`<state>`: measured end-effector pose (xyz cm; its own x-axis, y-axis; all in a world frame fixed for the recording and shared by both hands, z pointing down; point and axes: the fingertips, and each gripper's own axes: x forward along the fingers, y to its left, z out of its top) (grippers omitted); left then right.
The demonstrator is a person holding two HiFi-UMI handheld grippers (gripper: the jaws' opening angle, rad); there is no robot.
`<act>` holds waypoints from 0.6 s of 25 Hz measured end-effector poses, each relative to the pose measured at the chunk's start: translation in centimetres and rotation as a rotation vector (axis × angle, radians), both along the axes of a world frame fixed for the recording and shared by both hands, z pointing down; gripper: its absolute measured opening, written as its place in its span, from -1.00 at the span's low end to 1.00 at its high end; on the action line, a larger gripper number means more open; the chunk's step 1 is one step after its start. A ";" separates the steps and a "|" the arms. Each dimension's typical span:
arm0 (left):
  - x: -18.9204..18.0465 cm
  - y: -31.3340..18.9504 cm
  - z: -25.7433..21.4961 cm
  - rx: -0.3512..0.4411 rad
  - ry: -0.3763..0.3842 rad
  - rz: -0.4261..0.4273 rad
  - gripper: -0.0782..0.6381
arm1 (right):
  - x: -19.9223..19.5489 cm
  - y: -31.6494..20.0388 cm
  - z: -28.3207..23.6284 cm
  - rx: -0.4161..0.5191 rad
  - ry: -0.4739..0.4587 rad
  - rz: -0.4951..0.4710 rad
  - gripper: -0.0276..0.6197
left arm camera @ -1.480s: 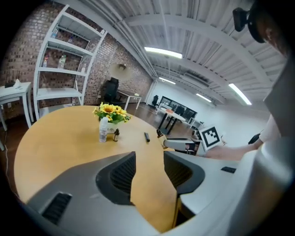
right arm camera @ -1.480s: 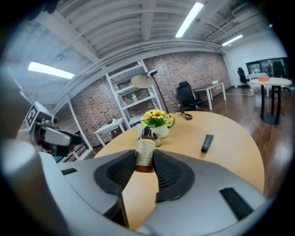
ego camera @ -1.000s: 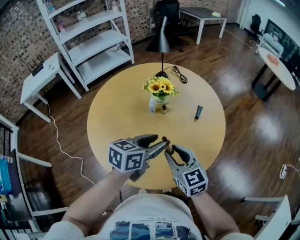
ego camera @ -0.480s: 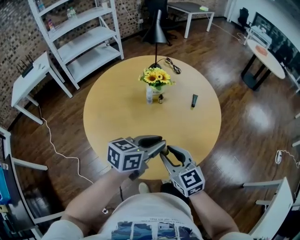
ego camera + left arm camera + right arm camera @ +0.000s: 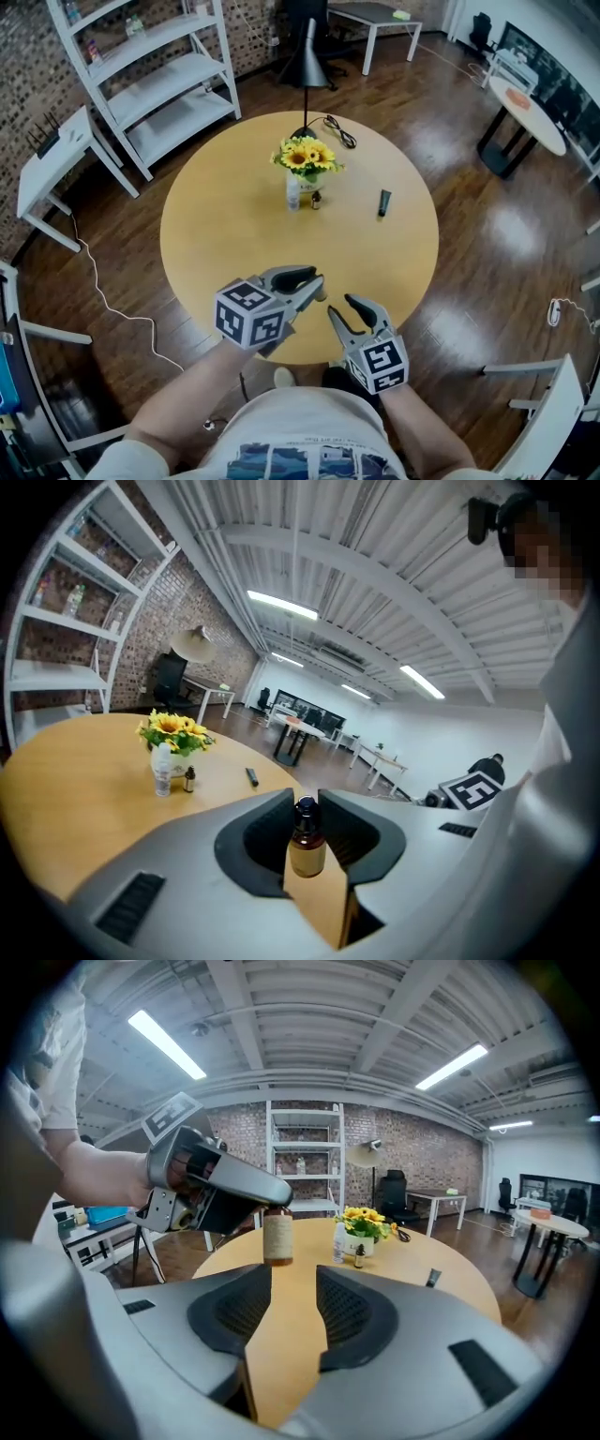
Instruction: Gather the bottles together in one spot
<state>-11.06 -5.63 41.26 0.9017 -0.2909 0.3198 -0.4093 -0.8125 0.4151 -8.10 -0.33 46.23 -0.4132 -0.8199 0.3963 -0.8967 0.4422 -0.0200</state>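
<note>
The left hand-held gripper (image 5: 305, 829) has just been closing its jaws and now grasps the small amber bottle (image 5: 306, 847) by its upper part, upright, over the near side of the desk (image 5: 216, 234). The right hand-held gripper (image 5: 292, 1302) has just been opening. It is released and empty, and it no longer meets the left one tip to tip as a second ago. I judge the bottle is handed over. The white bottle (image 5: 292, 192) and the little dark bottle (image 5: 316, 200) stand by the sunflowers (image 5: 307, 157), well apart from it.

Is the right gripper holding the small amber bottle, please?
No, the right gripper, its jaws just opening, is empty; the left gripper, jaws just closing, grips the amber bottle.
</note>
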 end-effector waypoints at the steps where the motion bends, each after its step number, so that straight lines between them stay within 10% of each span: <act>1: -0.2 -1.2 0.4 0.018 -0.022 -0.035 -0.56 | 1.1 -0.3 0.5 -0.019 0.005 0.016 -0.36; 15: 0.2 -17.6 9.7 0.147 -0.245 -0.458 -0.56 | 16.7 -3.1 4.3 -0.194 0.017 0.087 -0.21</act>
<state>-10.90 -23.27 50.95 0.5763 -0.6944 0.4309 -0.8058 -0.5706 0.1582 8.57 -3.38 50.53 -0.3360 -0.7597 0.5567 -0.9323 0.3524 -0.0818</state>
